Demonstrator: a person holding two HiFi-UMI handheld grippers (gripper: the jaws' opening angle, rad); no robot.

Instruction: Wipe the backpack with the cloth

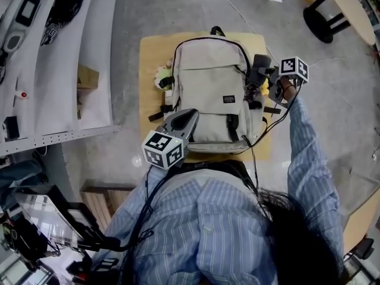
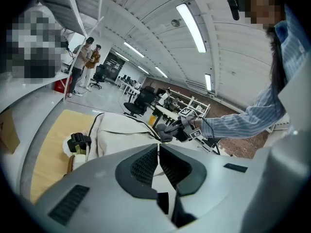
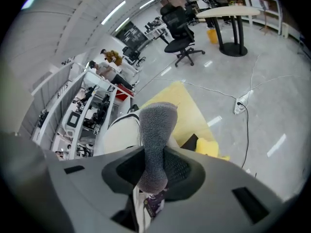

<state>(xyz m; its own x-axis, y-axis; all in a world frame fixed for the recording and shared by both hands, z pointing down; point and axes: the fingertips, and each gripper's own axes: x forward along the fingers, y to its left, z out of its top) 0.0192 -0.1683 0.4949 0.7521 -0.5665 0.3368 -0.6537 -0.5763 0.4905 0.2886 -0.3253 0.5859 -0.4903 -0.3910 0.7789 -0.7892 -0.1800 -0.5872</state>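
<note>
We note a light wooden table [image 1: 149,61] carrying the beige backpack [image 1: 209,82], which lies flat with its front pocket up and covers most of the tabletop. The left gripper [image 2: 158,148] sits over the backpack's near left corner, its jaws pressed together with nothing between them. The right gripper [image 3: 155,155] is at the backpack's right edge, its jaws clamped on the grey cloth [image 3: 156,127], which stands out past the jaw tips toward the backpack.

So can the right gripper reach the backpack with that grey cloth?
Probably yes: the right gripper, shut on the cloth, hangs at the side of the backpack, with nothing visible between them.
</note>
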